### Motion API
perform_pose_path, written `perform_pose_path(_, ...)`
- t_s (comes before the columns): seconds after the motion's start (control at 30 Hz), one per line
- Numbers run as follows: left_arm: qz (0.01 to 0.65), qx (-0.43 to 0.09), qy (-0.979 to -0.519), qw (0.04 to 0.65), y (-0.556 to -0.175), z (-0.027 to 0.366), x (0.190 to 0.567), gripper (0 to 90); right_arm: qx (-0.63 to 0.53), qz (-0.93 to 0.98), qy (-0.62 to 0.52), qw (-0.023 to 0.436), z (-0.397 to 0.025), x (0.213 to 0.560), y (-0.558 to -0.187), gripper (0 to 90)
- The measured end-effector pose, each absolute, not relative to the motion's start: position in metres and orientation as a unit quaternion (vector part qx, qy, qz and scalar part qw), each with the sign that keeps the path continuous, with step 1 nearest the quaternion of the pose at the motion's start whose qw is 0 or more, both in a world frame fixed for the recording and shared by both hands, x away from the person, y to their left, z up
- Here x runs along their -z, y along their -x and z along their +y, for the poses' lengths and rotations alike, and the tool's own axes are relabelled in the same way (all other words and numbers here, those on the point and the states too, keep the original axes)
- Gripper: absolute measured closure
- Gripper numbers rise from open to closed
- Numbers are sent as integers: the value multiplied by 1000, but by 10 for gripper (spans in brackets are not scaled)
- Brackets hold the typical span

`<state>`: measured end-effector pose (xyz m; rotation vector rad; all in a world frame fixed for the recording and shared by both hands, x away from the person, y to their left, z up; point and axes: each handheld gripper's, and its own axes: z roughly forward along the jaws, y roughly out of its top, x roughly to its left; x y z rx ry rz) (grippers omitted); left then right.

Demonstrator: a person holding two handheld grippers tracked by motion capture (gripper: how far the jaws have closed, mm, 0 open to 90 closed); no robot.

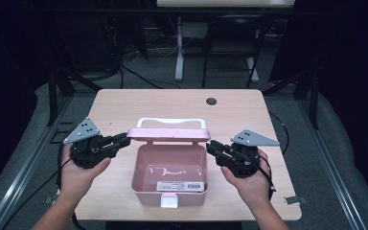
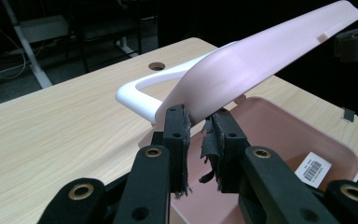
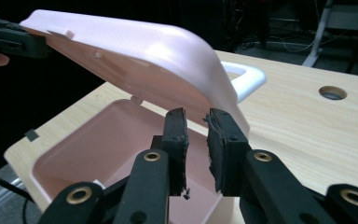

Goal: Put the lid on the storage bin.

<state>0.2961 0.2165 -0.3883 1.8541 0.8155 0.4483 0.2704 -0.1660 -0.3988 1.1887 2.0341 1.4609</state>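
Pink box (image 1: 170, 173) sits mid-surface (image 1: 115, 103), its lid (image 1: 168, 133) raised partway. Left gripper (image 1: 124, 139) pinches the lid's left edge between narrowly parted jaws; right gripper (image 1: 212, 145), slightly open, meets the right edge, grasp unclear.

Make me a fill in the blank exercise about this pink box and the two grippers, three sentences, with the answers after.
1. The lid of the pink box stands ____, raised on its hinge.
2. The handle on the lid is coloured ____.
3. Inside the box, the barcode label is the one thing in view; otherwise it is ____.

The left gripper and right gripper sit at opposite ends of the lid.

Missing words: open; white; empty
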Motion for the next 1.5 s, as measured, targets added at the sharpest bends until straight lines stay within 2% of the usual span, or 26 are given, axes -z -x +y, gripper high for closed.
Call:
perform_pose_path(0.37,338,-184,-768,511,-284,218,393,768,-495,719,-440,212,-173,412,-264,764)
perform_pose_path(0.6,338,-184,-768,512,-279,218,397,766,-496,714,-452,200,-178,419,-266,733)
perform_pose_path(1.1,339,-179,-769,512,-275,219,402,750,-486,699,-472,229,-198,436,-278,498)
perform_pose_path(1.3,339,-178,-769,511,-272,218,404,748,-482,695,-480,234,-203,444,-283,449)
perform_pose_path(1.5,338,-175,-771,511,-268,220,408,746,-473,695,-489,231,-205,451,-287,437)
